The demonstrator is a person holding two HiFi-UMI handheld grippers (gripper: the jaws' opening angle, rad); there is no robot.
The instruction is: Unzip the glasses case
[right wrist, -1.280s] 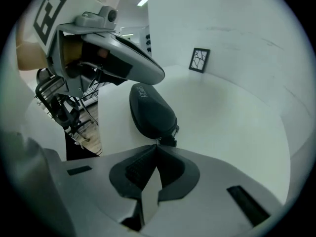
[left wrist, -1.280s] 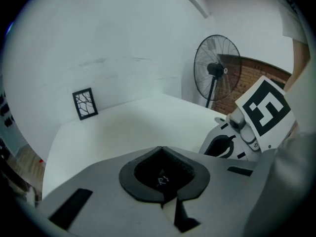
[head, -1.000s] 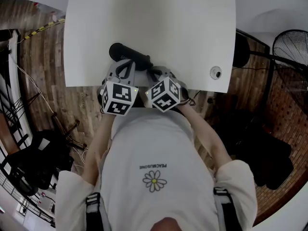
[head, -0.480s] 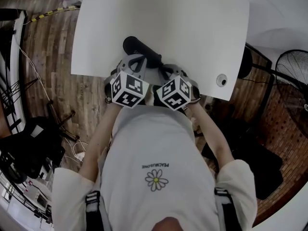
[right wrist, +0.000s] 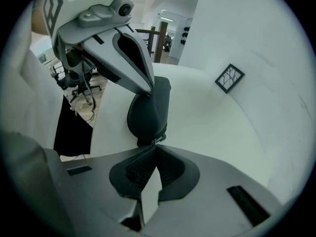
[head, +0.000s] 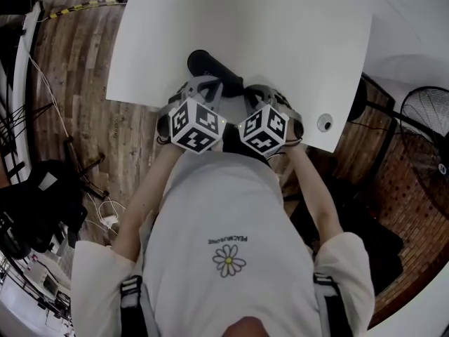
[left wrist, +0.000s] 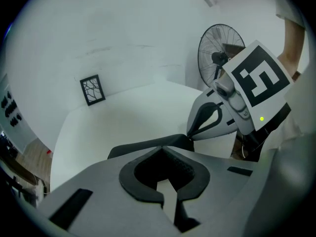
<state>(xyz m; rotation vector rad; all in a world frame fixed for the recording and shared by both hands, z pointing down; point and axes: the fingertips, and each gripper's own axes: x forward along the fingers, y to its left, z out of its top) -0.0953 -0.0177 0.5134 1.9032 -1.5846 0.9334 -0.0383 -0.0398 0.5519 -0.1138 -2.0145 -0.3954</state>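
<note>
A black glasses case [head: 212, 67] lies near the front edge of the white table [head: 280, 27], just ahead of the two grippers. My left gripper [head: 209, 87] is shut on the case's side; in the left gripper view the case [left wrist: 143, 146] sits right at the jaw tips [left wrist: 162, 152]. My right gripper [head: 252, 98] is at the case's near right end. In the right gripper view its jaws [right wrist: 155, 145] are shut on the small zipper pull [right wrist: 157, 140] at the end of the case [right wrist: 149, 107]. The left gripper [right wrist: 148, 89] pinches the case farther along.
A small round white fitting [head: 324, 123] sits at the table's front right corner. A standing fan [head: 428, 111] is on the floor to the right. The table edge runs just under both grippers. A small framed picture [left wrist: 92, 89] leans at the far side.
My right gripper has rolled at the wrist and shifted slightly while still pinching the zipper pull. The left gripper has kept its hold on the case. The head view has drifted.
</note>
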